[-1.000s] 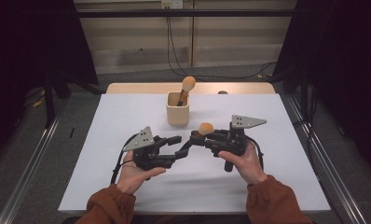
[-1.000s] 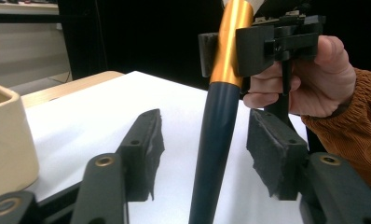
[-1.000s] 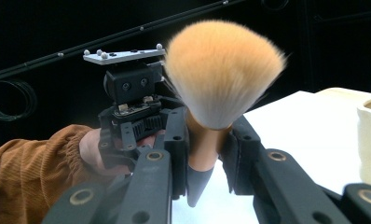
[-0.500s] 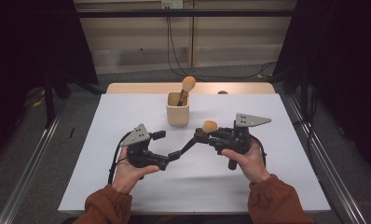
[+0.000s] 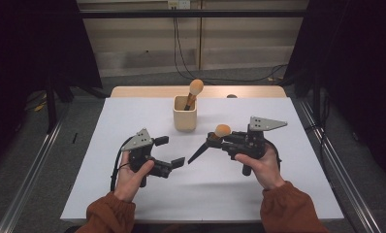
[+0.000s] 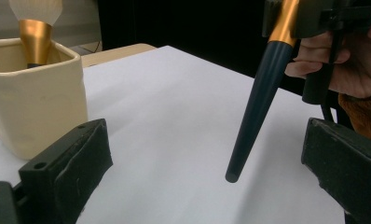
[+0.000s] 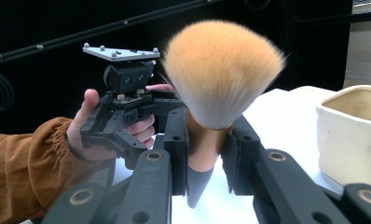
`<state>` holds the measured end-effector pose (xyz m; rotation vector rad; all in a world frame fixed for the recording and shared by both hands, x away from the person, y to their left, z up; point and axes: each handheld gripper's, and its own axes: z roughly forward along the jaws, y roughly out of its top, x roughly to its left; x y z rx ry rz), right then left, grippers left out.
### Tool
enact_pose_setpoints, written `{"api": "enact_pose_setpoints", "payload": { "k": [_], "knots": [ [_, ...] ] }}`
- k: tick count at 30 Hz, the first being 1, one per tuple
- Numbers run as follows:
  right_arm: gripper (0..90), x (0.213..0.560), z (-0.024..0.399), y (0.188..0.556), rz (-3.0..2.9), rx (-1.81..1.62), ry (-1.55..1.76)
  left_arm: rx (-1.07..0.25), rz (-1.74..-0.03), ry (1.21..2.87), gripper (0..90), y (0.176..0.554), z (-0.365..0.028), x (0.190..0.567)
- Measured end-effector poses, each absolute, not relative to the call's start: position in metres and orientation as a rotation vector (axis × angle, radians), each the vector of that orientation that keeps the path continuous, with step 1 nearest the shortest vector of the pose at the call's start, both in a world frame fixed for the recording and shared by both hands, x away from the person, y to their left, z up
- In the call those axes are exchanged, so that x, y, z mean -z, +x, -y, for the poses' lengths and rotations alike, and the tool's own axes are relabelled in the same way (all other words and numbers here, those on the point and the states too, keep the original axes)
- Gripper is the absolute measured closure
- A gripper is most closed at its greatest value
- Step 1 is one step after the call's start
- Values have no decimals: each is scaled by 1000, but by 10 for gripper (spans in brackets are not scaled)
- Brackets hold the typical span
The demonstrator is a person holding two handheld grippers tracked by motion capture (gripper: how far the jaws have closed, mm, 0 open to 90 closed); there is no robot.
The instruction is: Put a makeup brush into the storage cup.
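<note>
High view: left claw [image 5: 170,151] has just opened off the brush [image 5: 215,137]; right claw [image 5: 215,141] clamps it.

A staged recording bay in a lab, not a lived-in room.

The worktop [image 5: 133,194] is covered by a plain white sheet and stands between black curtains [image 5: 31,43] on both sides. Metal rails [image 5: 28,194] run along the grey floor beside it, cables [image 5: 181,48] hang from a wall socket down a bare panelled back wall, and each hand-held tool [image 5: 168,151] carries a grey tracking plate.
</note>
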<state>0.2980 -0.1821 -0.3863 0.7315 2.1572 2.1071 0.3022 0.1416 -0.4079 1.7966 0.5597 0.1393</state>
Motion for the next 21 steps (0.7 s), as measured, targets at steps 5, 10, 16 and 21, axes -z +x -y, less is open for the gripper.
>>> {"api": "enact_pose_setpoints", "payload": {
  "k": [5, 10, 16, 21],
  "knots": [
    [739, 385, 183, 298, -2178, -2085, 727, -143, -553, 1805, 14, 301, -139, 408],
    [739, 382, 183, 299, -2210, -2062, 720, -140, -545, 1826, 15, 300, -134, 410],
    [739, 375, 183, 302, -2265, -2013, 698, -133, -537, 1833, 22, 299, -131, 410],
    [739, 367, 181, 304, -2324, -1961, 674, -135, -524, 1836, 21, 298, -131, 408]
  ]
}}
